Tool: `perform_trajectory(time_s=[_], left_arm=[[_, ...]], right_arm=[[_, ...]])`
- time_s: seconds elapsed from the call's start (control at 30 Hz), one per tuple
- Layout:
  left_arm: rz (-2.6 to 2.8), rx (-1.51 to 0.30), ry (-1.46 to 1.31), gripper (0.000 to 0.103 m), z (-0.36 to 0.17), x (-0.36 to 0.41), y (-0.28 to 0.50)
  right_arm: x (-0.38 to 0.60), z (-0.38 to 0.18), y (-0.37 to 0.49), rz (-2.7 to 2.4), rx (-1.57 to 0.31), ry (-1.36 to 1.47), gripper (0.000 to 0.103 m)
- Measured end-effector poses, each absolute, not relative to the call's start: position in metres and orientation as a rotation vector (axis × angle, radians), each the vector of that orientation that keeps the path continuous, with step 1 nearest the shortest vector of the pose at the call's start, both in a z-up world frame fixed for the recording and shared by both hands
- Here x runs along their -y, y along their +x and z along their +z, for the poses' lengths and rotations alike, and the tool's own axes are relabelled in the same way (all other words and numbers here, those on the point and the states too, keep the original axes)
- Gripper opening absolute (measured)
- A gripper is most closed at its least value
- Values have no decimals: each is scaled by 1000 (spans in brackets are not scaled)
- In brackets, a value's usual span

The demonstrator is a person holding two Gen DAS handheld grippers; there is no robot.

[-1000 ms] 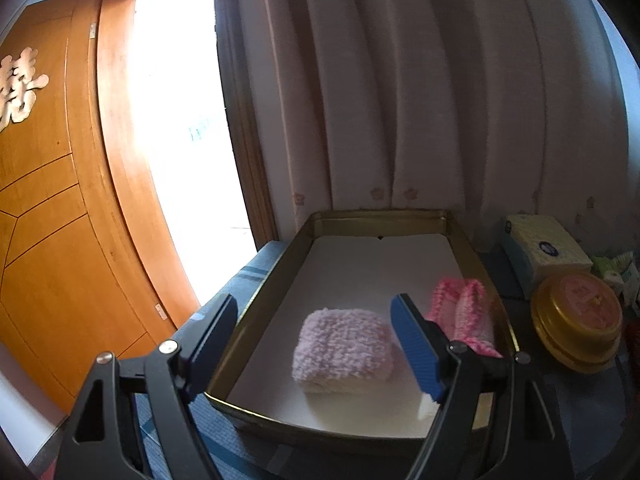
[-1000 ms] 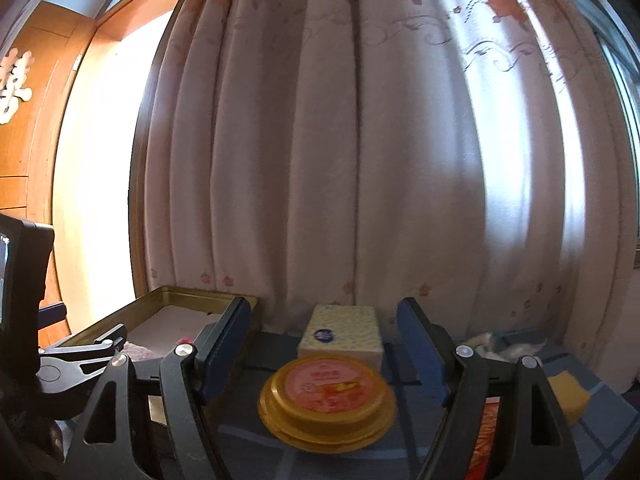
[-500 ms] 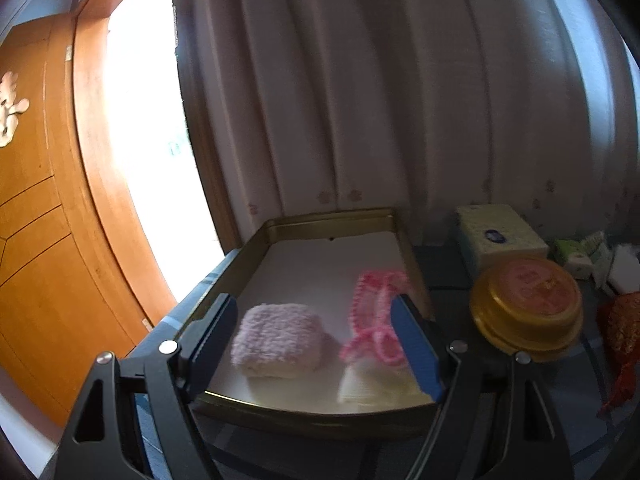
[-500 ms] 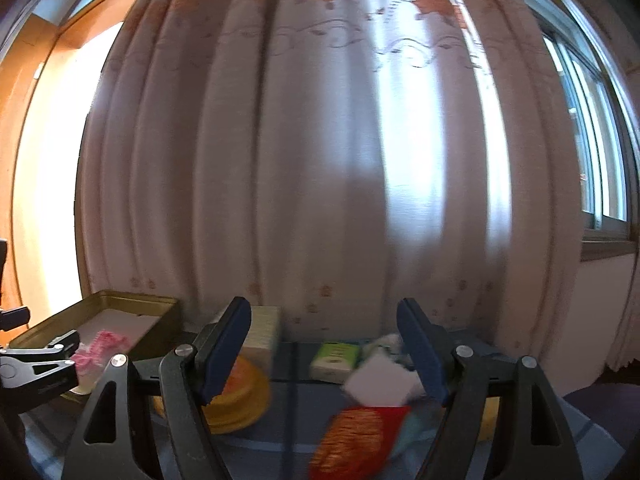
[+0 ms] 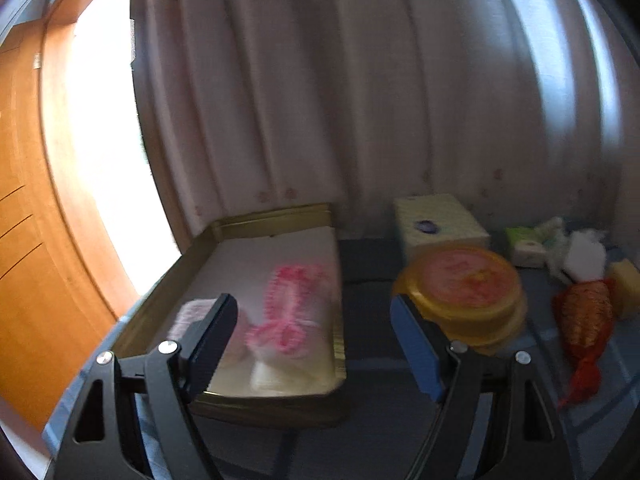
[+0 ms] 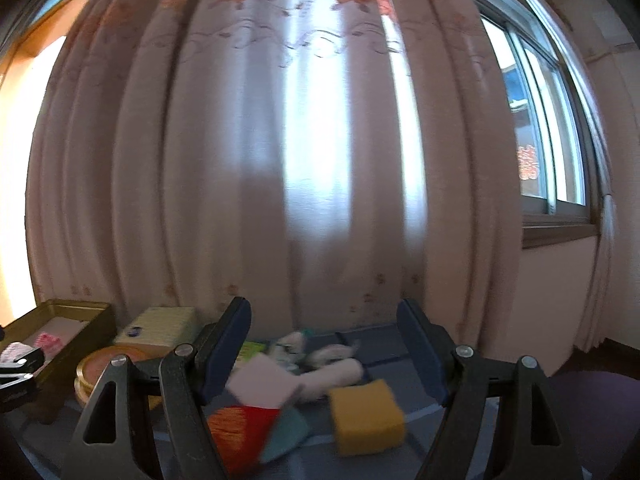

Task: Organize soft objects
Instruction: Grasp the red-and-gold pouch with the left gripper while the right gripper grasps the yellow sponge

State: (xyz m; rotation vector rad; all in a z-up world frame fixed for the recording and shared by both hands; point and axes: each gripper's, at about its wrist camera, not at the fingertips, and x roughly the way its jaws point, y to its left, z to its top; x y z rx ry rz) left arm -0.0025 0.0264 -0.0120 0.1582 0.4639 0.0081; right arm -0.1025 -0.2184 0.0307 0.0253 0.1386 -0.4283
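A gold tray (image 5: 280, 214) holds a pink knitted piece (image 5: 290, 308) and a pale fluffy cloth (image 5: 188, 314), half hidden behind my left finger. My left gripper (image 5: 312, 344) hangs open and empty over the tray's near right corner. In the right wrist view my right gripper (image 6: 324, 352) stands open and empty above a heap of soft things: a yellow sponge (image 6: 366, 416), a red-orange mesh bag (image 6: 236, 428), a white square cloth (image 6: 260, 384) and a pale plush piece (image 6: 332, 372). The same mesh bag (image 5: 584, 320) lies at the right of the left wrist view.
A round gold tin (image 5: 464, 288) with a pink lid stands right of the tray, a yellow tissue box (image 5: 436, 220) behind it. Pale curtains (image 6: 280, 160) close off the back. A window (image 6: 536, 128) is at the right, a wooden door (image 5: 24, 240) at the left.
Both grippers have swung to the right. The tray slid left in both views, and the sponge, mesh bag and white cloth came into sight. Both stayed open.
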Motion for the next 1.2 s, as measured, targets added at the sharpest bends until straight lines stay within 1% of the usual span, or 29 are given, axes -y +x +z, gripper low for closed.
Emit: perform_trajectory(time_s=[0.17, 0.4, 0.63, 0.9, 0.97, 1.03, 1.1, 1.13, 1.2], left_arm=[[-188, -504, 124, 80, -15, 0, -9], [-409, -529, 162, 80, -17, 54, -19], [-592, -615, 212, 80, -25, 116, -22], [-631, -741, 270, 80, -37, 157, -13], [-603, -797, 265, 77, -44, 158, -5], [-595, -847, 239, 56, -50, 154, 2], [-595, -895, 188, 48, -54, 148, 10], [-598, -894, 163, 44, -53, 144, 10], [-605, -894, 122, 37, -53, 137, 11]], right_arm=[[252, 26, -107, -501, -180, 133, 77], [276, 22, -114, -511, -199, 239, 77], [292, 17, -117, -518, -212, 327, 77], [305, 12, -117, -513, -230, 393, 77], [305, 12, -117, -510, -230, 397, 77], [306, 11, -117, -508, -229, 403, 77], [308, 10, -117, -505, -234, 415, 77], [310, 9, -117, -501, -239, 425, 77], [313, 8, -117, -500, -240, 442, 77]])
